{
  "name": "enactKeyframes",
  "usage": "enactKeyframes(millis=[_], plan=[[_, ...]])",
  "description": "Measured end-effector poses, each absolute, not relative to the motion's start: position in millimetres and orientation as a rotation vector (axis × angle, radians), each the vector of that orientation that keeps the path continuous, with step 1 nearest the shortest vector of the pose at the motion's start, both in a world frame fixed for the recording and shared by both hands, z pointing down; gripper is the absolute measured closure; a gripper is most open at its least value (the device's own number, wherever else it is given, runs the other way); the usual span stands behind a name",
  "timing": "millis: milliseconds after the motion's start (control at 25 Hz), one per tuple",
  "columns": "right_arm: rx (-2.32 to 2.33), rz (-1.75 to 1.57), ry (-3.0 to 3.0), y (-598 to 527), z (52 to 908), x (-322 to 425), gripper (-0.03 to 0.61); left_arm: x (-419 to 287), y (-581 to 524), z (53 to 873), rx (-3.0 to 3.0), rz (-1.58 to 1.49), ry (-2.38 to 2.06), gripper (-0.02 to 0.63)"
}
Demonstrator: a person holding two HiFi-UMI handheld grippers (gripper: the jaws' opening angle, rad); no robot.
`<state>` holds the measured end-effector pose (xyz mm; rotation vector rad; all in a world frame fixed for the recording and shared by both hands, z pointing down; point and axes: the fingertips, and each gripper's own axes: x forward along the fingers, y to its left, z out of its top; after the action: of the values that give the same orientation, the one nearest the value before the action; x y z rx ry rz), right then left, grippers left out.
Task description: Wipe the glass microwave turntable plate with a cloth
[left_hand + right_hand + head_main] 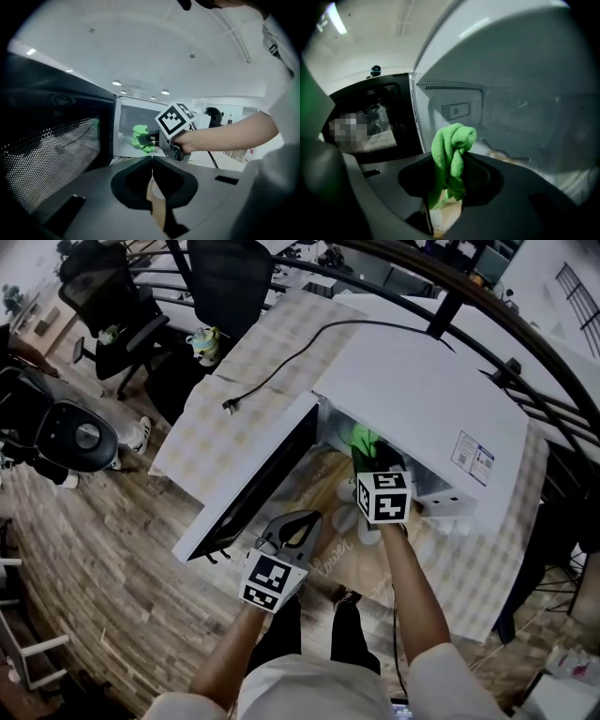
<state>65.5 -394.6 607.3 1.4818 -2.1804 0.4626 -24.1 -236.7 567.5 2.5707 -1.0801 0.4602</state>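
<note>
The white microwave [412, 399] stands on the table with its dark door [253, 488] swung open to the left. My right gripper [371, 463] is at the cavity mouth, shut on a bunched green cloth [365, 441]. In the right gripper view the cloth [451, 154] rises between the jaws of that gripper [448, 165], facing the cavity. On the cavity floor lies a faint tan, glassy shape [506, 154]; I cannot tell whether it is the turntable plate. My left gripper [306, 519] hangs in front of the door, shut and holding nothing [151, 161].
A black power cord [281, 367] runs across the checked tablecloth [220, 442] behind the door. Office chairs [112, 296] and a small teapot-like object [204, 341] stand at the far left. The table's front edge is just ahead of the person's legs.
</note>
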Motion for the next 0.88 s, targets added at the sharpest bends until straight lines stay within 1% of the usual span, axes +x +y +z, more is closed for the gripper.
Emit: enactKeyframes(millis=[200, 280, 360, 520, 680, 880], plan=[[1.681, 0.270, -2.045, -377.6, 589.6, 120.7, 0.425, -19.5, -231.1, 566.6, 2.574, 0.457, -1.066, 0.594], [1.747, 0.257, -1.968, -376.7, 589.0, 142.6, 0.425, -18.9, -228.6, 568.3, 2.562, 0.451, -1.062, 0.594], [1.771, 0.315, -1.905, -377.9, 598.4, 155.1, 0.430, -18.4, -226.8, 570.2, 2.553, 0.446, -1.060, 0.594], [1.738, 0.396, -1.815, -381.5, 625.5, 158.1, 0.428, -18.1, -225.1, 570.9, 2.552, 0.442, -1.058, 0.594], [1.748, 0.430, -1.823, -382.4, 630.7, 157.7, 0.427, -25.4, -224.1, 571.1, 2.545, 0.444, -1.074, 0.594], [1.705, 0.498, -1.928, -382.8, 631.6, 125.4, 0.426, -30.8, -222.7, 574.1, 2.534, 0.441, -1.083, 0.594]])
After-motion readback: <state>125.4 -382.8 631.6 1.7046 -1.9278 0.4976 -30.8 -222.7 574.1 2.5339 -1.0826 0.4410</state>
